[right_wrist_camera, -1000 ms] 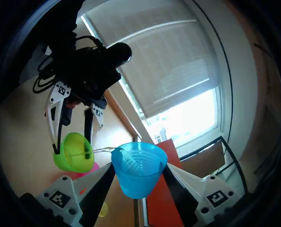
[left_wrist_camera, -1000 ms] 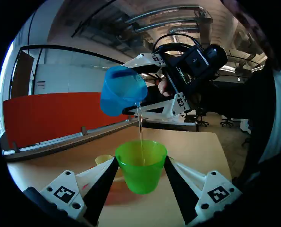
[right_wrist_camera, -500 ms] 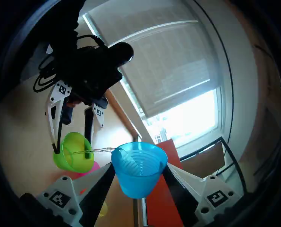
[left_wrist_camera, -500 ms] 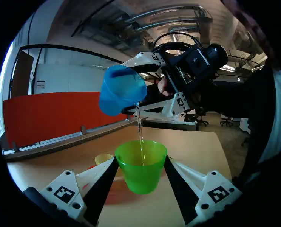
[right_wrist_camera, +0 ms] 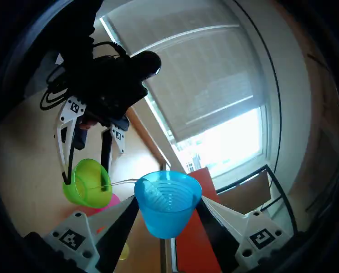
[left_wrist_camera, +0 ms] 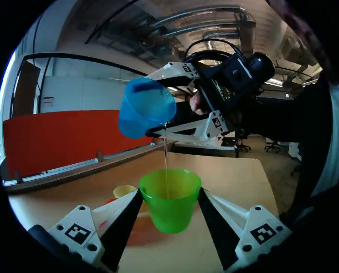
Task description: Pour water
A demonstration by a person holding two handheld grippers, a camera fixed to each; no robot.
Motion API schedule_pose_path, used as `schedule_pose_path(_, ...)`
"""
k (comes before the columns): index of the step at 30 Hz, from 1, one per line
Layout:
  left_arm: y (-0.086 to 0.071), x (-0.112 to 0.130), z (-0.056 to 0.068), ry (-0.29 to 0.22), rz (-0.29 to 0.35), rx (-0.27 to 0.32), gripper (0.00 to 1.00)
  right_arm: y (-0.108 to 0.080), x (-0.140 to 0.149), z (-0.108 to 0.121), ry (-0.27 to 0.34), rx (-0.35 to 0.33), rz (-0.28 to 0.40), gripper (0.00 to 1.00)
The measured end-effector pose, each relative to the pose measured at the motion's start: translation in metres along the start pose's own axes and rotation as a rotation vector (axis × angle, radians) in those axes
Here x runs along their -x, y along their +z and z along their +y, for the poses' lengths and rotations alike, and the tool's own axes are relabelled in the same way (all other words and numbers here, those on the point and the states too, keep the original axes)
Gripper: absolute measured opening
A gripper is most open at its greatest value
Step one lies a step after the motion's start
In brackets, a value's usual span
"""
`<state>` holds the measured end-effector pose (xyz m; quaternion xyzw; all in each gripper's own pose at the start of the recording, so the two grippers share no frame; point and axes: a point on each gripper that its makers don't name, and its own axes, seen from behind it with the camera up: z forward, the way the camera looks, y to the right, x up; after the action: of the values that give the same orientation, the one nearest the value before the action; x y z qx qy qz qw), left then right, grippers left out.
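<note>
My left gripper [left_wrist_camera: 170, 204] is shut on a green cup [left_wrist_camera: 170, 199], held upright above the wooden table [left_wrist_camera: 233, 177]. Above it my right gripper [left_wrist_camera: 167, 102] holds a blue cup [left_wrist_camera: 145, 108] tipped over, and a thin stream of water [left_wrist_camera: 165, 157] falls from its rim into the green cup. In the right gripper view my right gripper [right_wrist_camera: 168, 211] is shut on the blue cup [right_wrist_camera: 168, 208], a little water lies along its lower wall, and the stream [right_wrist_camera: 117, 183] runs to the green cup [right_wrist_camera: 87, 183] held by my left gripper [right_wrist_camera: 88, 170].
A yellow cup [left_wrist_camera: 124, 191] and something pink-red [left_wrist_camera: 109, 201] sit on the table behind the green cup. A red wall panel [left_wrist_camera: 60, 139] stands at the left. A person's hand [left_wrist_camera: 196, 102] and dark sleeve [left_wrist_camera: 279, 118] are at the right. A bright window [right_wrist_camera: 224, 145] lies beyond.
The blue cup has tipped slightly further and shifted a little left. The water stream has thinned. The green cup has stayed still.
</note>
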<state>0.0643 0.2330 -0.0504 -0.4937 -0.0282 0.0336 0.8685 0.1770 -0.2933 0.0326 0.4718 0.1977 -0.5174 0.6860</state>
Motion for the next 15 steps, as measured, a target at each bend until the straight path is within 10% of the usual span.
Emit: schedule_pose_path(15, 0.0003, -0.004, -0.0005, -0.002, 0.014, -0.004, 0.85, -0.0011, -0.0027, 0.0008, -0.02, 0.001, -0.002, 0.89)
